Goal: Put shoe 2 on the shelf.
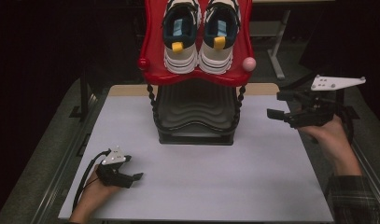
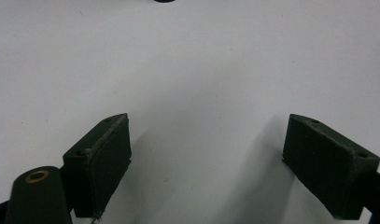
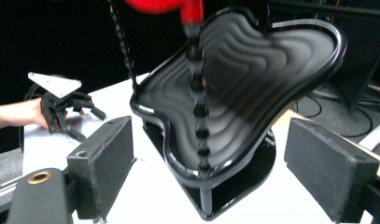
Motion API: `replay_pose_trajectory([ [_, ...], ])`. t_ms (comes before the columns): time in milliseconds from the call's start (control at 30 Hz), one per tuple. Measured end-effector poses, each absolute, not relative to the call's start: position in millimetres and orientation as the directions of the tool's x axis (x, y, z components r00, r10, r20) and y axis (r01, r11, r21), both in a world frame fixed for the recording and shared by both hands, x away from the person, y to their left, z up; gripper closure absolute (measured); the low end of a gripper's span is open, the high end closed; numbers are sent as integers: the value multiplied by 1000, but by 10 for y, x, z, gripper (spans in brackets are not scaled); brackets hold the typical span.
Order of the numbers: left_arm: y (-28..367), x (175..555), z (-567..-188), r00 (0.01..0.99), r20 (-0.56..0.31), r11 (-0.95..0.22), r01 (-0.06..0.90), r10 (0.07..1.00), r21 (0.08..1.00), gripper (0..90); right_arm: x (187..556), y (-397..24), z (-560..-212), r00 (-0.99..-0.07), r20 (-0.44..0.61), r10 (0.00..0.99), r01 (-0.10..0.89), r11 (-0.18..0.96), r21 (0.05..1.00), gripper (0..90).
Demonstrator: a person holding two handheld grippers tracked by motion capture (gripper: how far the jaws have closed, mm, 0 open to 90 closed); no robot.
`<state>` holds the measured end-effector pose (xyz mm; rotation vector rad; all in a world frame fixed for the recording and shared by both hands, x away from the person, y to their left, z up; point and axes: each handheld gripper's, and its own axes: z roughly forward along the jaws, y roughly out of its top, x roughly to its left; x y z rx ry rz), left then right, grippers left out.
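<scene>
**Approach to the shoe rack, nothing gripped yet**

Left gripper (image 1: pixel 131 178) rests wide open and empty near the tabletop's near-left corner. Right gripper (image 1: pixel 277 106), jaws wide and empty, hangs over the right edge, facing the rack's black lower tray (image 3: pixel 243 88). Sneakers (image 1: pixel 199 35) sit on the red upper tray (image 1: pixel 152 42) at the far edge. I judge the next move needs a higher reach.

Glossy red plastic top tray (image 1: pixel 152 51), glossy ribbed black lower tray (image 3: pixel 253 88), matt table (image 1: pixel 253 182).

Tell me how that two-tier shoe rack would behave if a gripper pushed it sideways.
The shoe rack probably tips rather than slides: it stands tall on a small base, with the pair of sneakers loading the red top tray. The thin beaded posts may flex. The sneakers, lying loose, could slide off.
</scene>
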<state>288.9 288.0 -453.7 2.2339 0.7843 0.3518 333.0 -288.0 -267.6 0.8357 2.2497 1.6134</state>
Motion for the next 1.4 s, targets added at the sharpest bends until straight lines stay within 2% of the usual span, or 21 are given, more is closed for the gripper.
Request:
replay_pose_trajectory([
  [267, 2880, 2888, -4537, 777, 15, -547, 430, 630, 718, 145, 3251, -2907, -3065, -796, 151, 587, 337, 222, 915, 140],
  [833, 2880, 2885, -4537, 776, 15, -548, 431, 631, 717, 145, 3077, -2988, -4006, -712, 175, 679, 452, 254, 855, 135],
  [1400, 2878, 2884, -4538, 775, 15, -546, 431, 632, 718, 145, 2940, -3009, -4517, -616, 115, 779, 572, 343, 745, 121],
])
